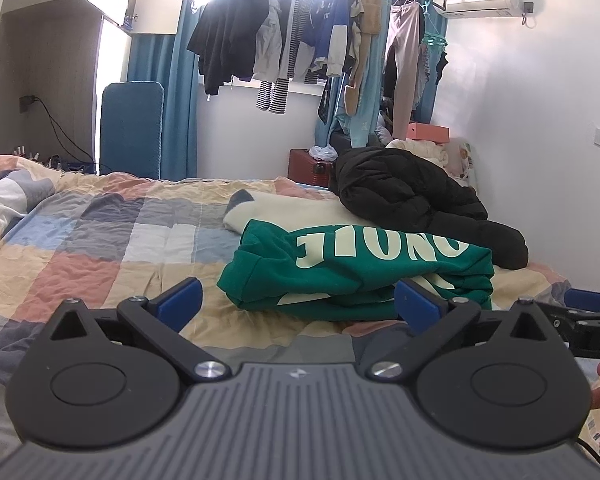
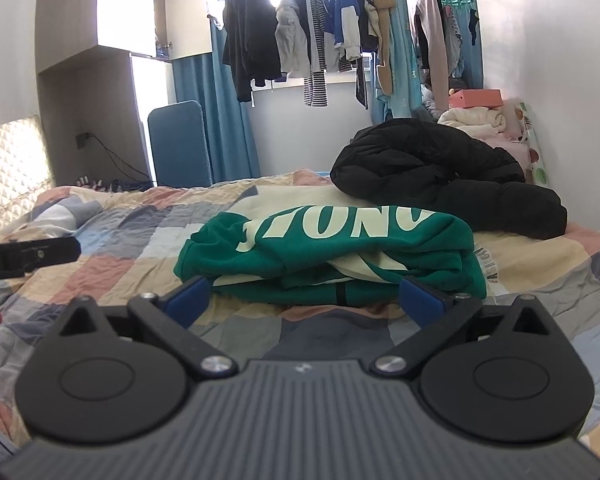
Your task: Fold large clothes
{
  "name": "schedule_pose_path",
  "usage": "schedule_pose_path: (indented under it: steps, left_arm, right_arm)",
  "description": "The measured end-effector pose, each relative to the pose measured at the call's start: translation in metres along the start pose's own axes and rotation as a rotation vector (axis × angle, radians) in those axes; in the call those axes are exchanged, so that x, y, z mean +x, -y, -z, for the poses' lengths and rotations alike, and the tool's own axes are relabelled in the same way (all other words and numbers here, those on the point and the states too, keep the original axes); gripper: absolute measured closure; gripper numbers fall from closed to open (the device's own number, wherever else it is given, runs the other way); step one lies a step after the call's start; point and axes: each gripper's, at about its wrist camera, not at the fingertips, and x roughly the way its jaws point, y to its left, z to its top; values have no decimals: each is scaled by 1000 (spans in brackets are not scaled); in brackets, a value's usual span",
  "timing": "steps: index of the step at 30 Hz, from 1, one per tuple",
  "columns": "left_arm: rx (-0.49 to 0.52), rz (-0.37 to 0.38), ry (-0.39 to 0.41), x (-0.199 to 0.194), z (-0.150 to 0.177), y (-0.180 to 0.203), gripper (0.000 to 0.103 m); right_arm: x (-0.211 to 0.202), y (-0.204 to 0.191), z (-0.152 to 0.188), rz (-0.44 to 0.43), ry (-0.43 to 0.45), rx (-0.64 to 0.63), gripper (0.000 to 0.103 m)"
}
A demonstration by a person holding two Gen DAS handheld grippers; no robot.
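From my left wrist, my left gripper (image 1: 298, 304) stands wide open and empty, short of the green sweatshirt (image 1: 352, 268), which lies folded on the checked quilt (image 1: 112, 248), near the black puffer jacket (image 1: 412, 196) at far right. From my right wrist, my right gripper (image 2: 304, 300) is equally spread, nothing between its pads; the fold looks finished, so I judge the jacket is next.
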Motion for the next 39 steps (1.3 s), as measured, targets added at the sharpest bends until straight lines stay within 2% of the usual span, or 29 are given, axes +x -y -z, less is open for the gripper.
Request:
schedule_pose_path:
  steps: [39]
  left_arm:
    - [-2, 5, -3, -9, -7, 1, 0]
  right_arm:
    - [0, 0, 2, 10, -9, 0, 0]
